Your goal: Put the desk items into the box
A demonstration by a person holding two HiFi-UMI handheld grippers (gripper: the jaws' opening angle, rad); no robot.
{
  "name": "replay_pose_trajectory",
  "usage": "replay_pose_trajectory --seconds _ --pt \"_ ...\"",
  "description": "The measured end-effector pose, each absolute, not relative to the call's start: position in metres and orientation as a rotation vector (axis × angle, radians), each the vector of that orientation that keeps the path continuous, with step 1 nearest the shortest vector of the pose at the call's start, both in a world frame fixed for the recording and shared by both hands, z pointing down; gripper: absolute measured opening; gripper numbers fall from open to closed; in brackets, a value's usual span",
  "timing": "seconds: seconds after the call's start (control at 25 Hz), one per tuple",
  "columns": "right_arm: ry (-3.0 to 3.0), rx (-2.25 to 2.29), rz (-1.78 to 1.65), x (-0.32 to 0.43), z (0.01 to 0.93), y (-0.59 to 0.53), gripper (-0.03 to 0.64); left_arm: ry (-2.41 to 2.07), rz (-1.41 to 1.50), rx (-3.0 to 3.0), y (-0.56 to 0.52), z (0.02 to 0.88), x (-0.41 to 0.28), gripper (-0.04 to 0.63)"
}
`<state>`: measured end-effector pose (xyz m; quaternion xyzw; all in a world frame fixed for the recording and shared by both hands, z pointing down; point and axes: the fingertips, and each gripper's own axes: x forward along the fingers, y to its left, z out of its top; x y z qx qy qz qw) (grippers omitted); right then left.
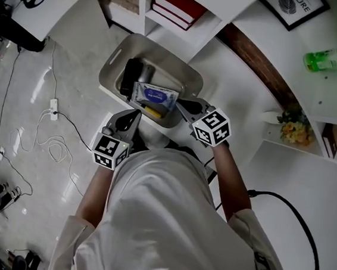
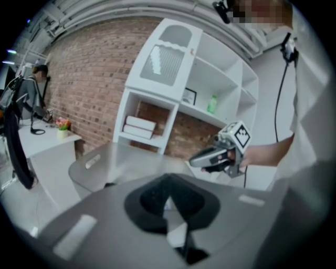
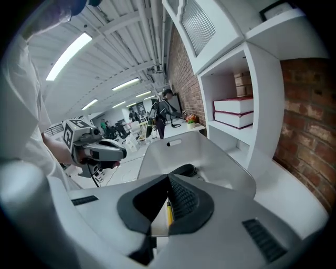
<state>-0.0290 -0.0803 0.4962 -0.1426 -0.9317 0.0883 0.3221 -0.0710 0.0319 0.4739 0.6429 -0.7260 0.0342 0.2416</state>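
Observation:
A grey box stands on the white surface in front of me. Inside it lie a black item, a blue packet and a yellow pen-like item. My left gripper hovers at the box's near left rim, jaws together and empty. At the near right rim my right gripper is shut, with nothing between its pads. The right gripper view looks over the box onto the black item, with the yellow item below the jaws. In the left gripper view the right gripper hangs past the box.
A white shelf unit behind the box holds red books. To the right are a green bottle and a flower pot. Cables and a power strip lie on the floor at left.

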Motion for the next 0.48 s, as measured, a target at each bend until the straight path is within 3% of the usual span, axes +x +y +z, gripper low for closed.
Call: replay_pose_trajectory --seconds 0.48 --pt "-2.545 -0.295 0.338 -0.021 0.479 -0.050 0.002 -1.892 0.125 1.880 0.039 0.473 -0.077 0.003"
